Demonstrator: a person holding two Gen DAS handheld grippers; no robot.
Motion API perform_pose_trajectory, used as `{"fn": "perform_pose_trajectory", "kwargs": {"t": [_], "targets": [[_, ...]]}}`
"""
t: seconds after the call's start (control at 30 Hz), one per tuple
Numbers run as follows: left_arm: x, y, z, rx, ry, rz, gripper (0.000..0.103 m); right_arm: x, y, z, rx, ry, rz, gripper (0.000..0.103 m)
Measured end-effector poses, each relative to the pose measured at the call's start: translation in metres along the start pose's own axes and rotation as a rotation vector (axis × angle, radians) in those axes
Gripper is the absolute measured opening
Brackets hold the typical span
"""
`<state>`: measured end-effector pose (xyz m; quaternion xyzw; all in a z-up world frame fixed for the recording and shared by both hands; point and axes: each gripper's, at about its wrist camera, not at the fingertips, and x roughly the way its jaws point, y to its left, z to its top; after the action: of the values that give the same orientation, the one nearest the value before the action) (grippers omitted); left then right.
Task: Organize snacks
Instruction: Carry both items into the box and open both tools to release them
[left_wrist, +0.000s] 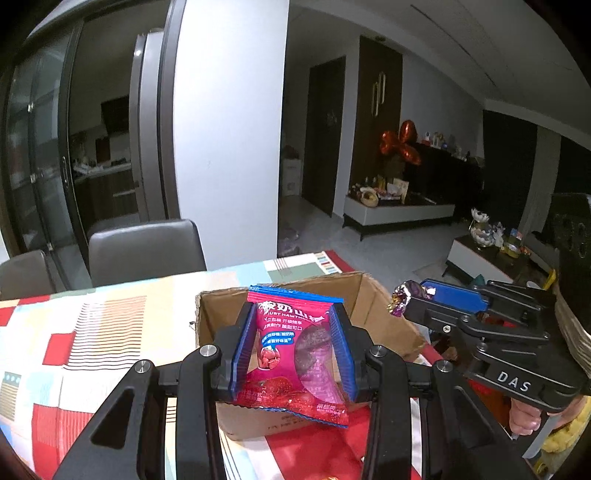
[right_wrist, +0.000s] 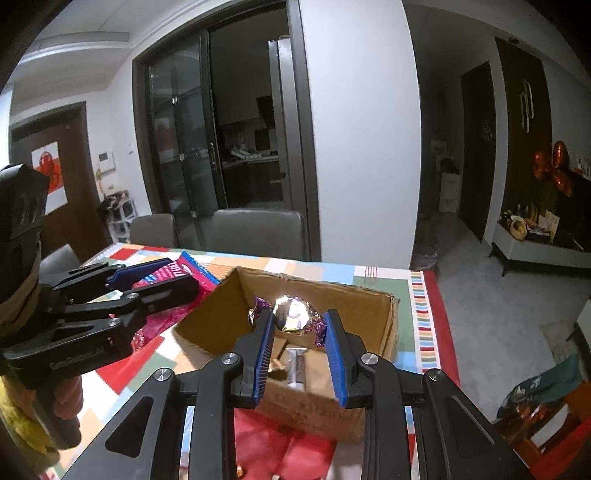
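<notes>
My left gripper (left_wrist: 293, 325) is shut on a pink hawthorn snack packet (left_wrist: 295, 354) and holds it above the open cardboard box (left_wrist: 221, 306). My right gripper (right_wrist: 297, 325) is shut on a shiny purple-wrapped candy (right_wrist: 291, 314) above the same box (right_wrist: 391, 325). In the left wrist view the right gripper (left_wrist: 410, 299) shows at the right with the candy (left_wrist: 402, 295) at its tips. In the right wrist view the left gripper (right_wrist: 155, 277) shows at the left with the pink packet (right_wrist: 173, 273). A silver-wrapped snack (right_wrist: 297, 365) lies in the box.
The box stands on a table with a colourful patchwork cloth (left_wrist: 92, 332). Grey chairs (left_wrist: 147, 247) stand behind the table. A pink wrapped candy (right_wrist: 138, 338) lies on the cloth left of the box. A white wall pillar and glass doors are beyond.
</notes>
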<state>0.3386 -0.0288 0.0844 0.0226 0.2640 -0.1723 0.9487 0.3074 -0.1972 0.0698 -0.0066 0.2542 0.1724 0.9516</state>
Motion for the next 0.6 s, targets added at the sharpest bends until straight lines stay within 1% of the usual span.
{"fn": "perform_pose_trajectory", "kwargs": {"t": [0.17, 0.3, 0.33, 0.37, 0.4, 0.43, 0.53, 0.57, 0.6], "targets": [[0.026, 0.002, 0.003, 0.009, 0.037, 0.002, 0.04, 0.024, -0.008, 0.001, 0.012, 0.037, -0.008, 0.029], [0.044, 0.0, 0.003, 0.025, 0.057, 0.034, 0.041, 0.041, -0.016, -0.002, 0.047, 0.062, -0.006, 0.029], [0.045, 0.0, 0.003, 0.027, 0.059, 0.044, 0.043, 0.045, -0.017, -0.002, 0.052, 0.068, -0.006, 0.03], [0.048, -0.001, 0.003, 0.031, 0.063, 0.051, 0.05, 0.047, -0.017, -0.003, 0.056, 0.07, -0.01, 0.031], [0.05, -0.002, 0.003, 0.032, 0.067, 0.056, 0.056, 0.048, -0.018, -0.004, 0.057, 0.071, -0.014, 0.036], [0.051, -0.002, 0.003, 0.029, 0.068, 0.063, 0.063, 0.049, -0.019, -0.005, 0.056, 0.074, -0.026, 0.042], [0.045, 0.0, 0.0, 0.021, 0.061, 0.078, 0.065, 0.048, -0.02, -0.004, 0.058, 0.081, -0.028, 0.043], [0.041, -0.001, -0.001, 0.018, 0.06, 0.083, 0.07, 0.046, -0.02, -0.005, 0.059, 0.083, -0.029, 0.043], [0.035, -0.002, -0.004, 0.013, 0.053, 0.084, 0.074, 0.043, -0.02, -0.006, 0.058, 0.084, -0.032, 0.043]]}}
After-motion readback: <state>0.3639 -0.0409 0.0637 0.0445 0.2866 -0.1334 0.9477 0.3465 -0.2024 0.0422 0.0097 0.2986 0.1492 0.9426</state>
